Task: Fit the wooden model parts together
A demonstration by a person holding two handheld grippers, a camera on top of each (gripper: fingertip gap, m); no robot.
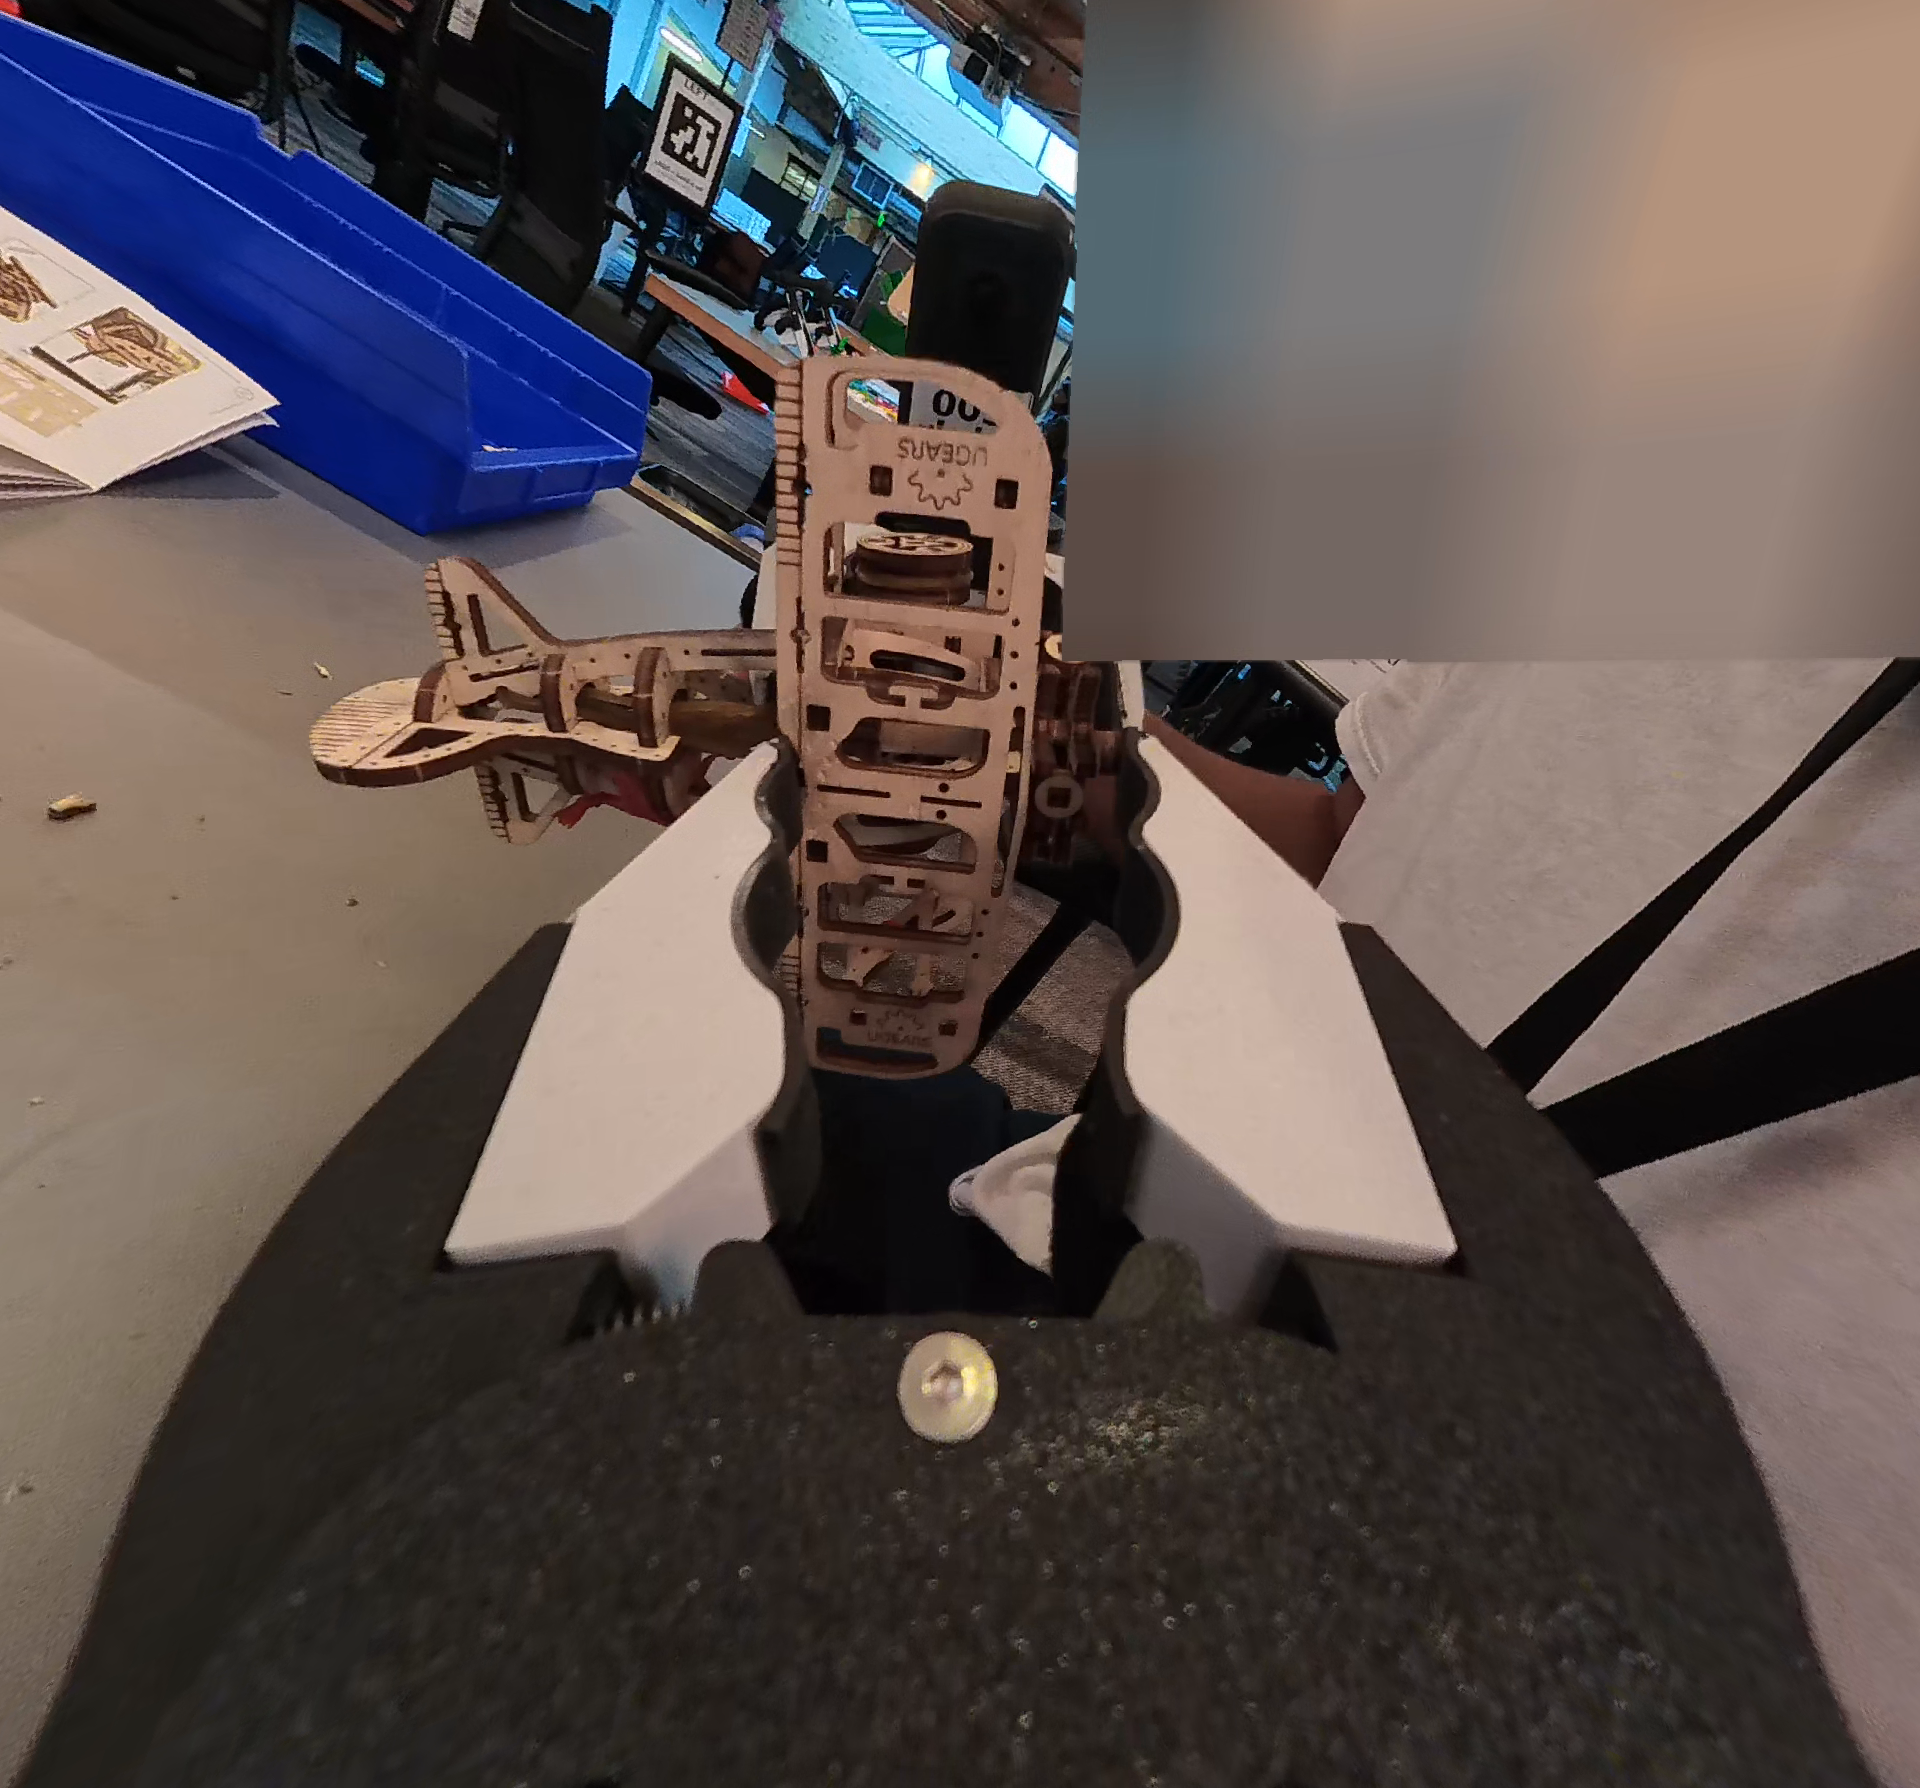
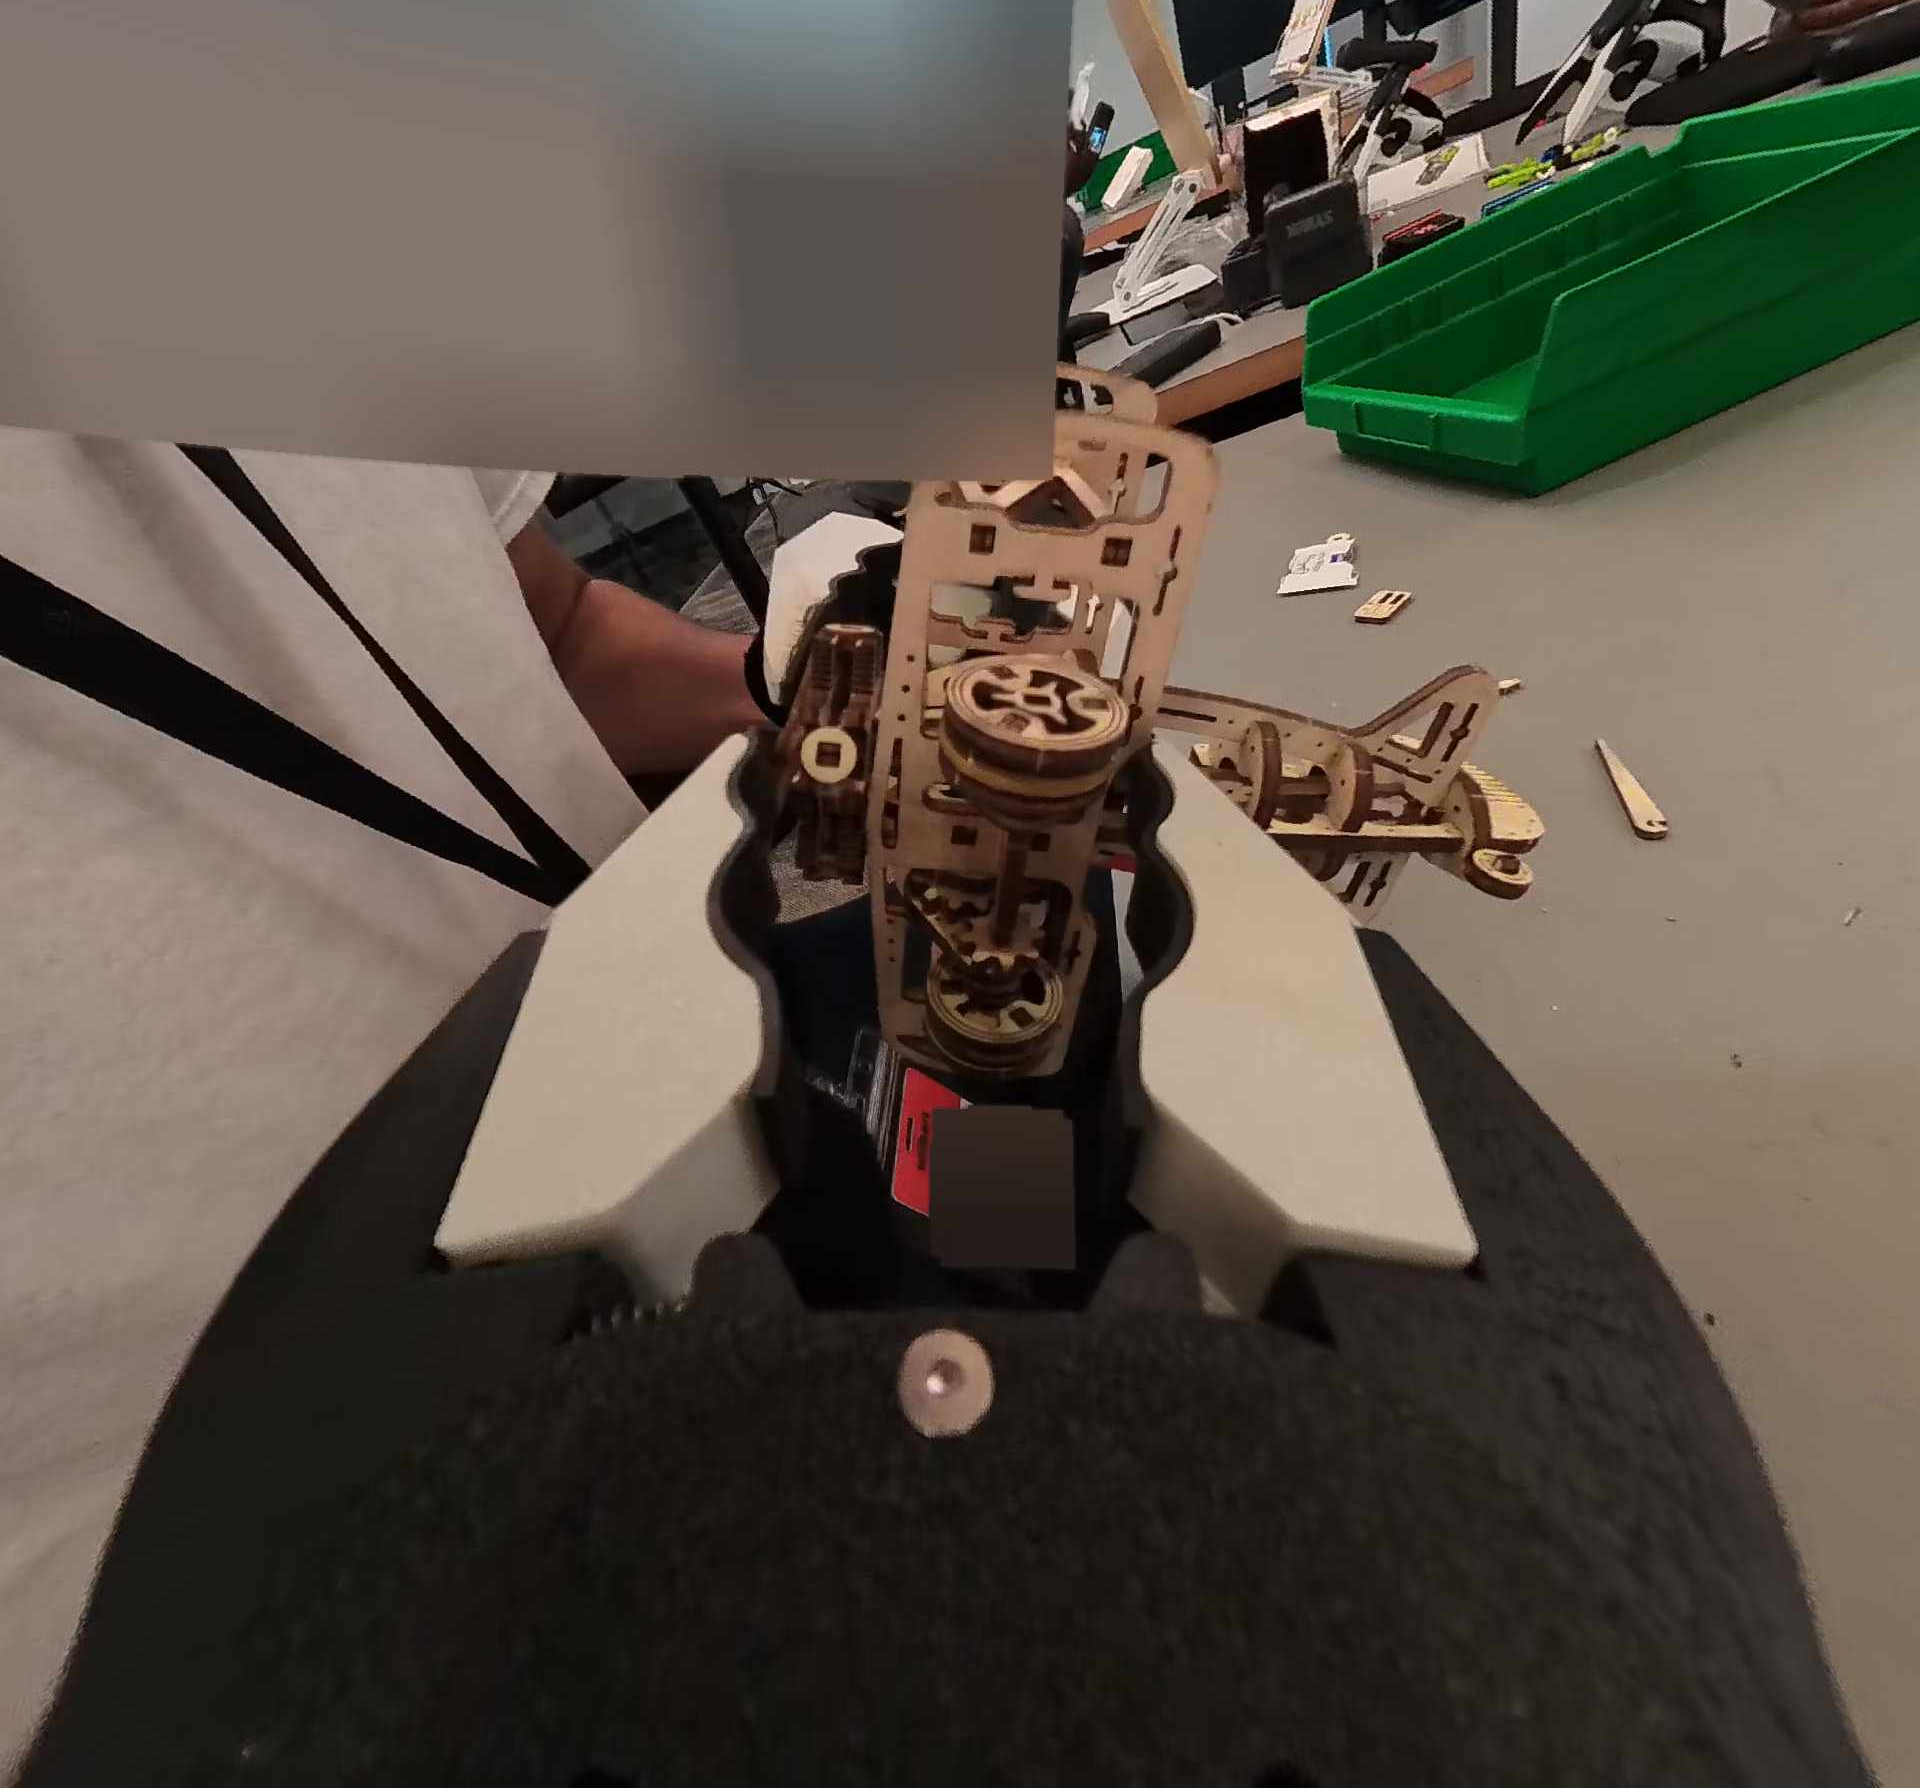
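A wooden model plane (image 1: 914, 595) hangs in the air between my two grippers, past the grey table's edge. In the left wrist view its flat wing stands upright between the fingers and its tail (image 1: 468, 689) points left. My left gripper (image 1: 961, 762) has its jaws closed against the wing edge and the nose. In the right wrist view the plane's underside (image 2: 1034, 710) faces me, with two wheels and gears, and the tail (image 2: 1434, 762) points right. My right gripper (image 2: 948, 762) is closed on the same middle section from the opposite side.
A blue bin (image 1: 343, 284) and an instruction booklet (image 1: 94, 367) lie on the grey table (image 1: 208, 1011) at left. A green bin (image 2: 1621, 325) stands at right, with loose wooden bits (image 2: 1631, 793) nearby. A person in a white shirt (image 1: 1662, 907) stands close behind the plane. Only a small space, under 4 cm, lies between the two pairs of fingers.
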